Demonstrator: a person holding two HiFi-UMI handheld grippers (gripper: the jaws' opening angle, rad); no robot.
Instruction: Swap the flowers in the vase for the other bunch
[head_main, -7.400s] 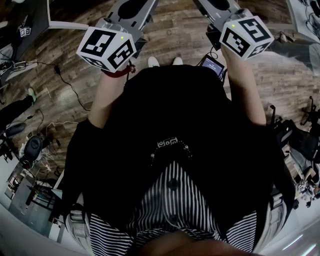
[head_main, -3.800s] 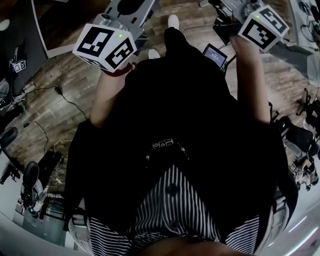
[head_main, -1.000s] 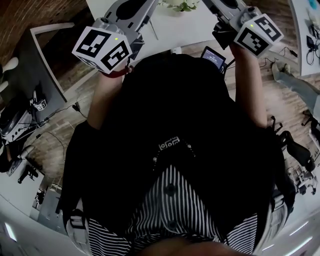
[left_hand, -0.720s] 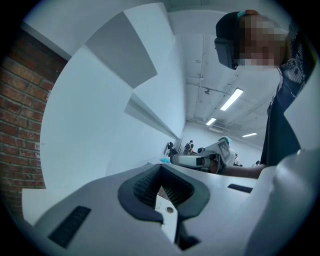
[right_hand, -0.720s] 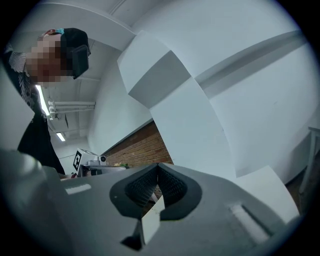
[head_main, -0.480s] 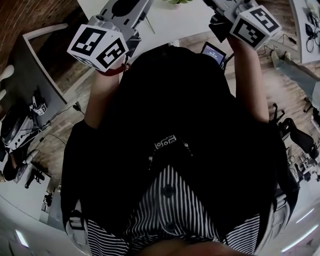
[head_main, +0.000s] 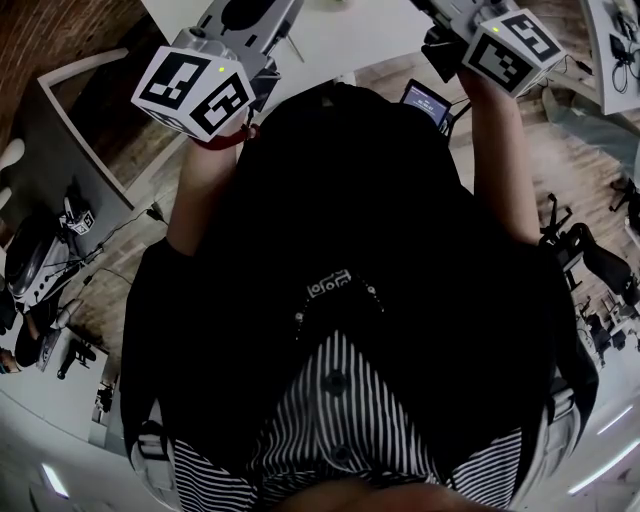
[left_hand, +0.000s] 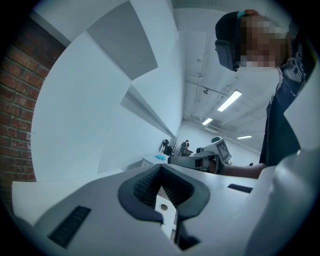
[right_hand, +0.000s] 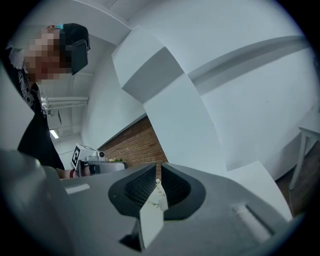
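Observation:
Neither the vase nor either bunch shows clearly. Only a faint speck of greenery (right_hand: 116, 160) sits behind the far gripper in the right gripper view. In the head view my left gripper (head_main: 245, 22) and right gripper (head_main: 455, 12) are held out side by side over the near edge of a white table (head_main: 340, 35), their tips cut off by the top edge. The left gripper's (left_hand: 161, 167) dark pads meet at the tip with nothing between them. My right gripper (right_hand: 159, 176) is shut too, and empty.
A person's dark apron and striped top fill the middle of the head view. A small lit screen (head_main: 425, 103) hangs by the right forearm. Brick wall (right_hand: 135, 147) and white walls lie beyond. Cables and equipment (head_main: 40, 260) crowd the wooden floor on the left.
The view has swung from bare wooden floor to the white table, which now lies under both grippers. Greenery seen at the top edge a second ago has slipped out of the head view.

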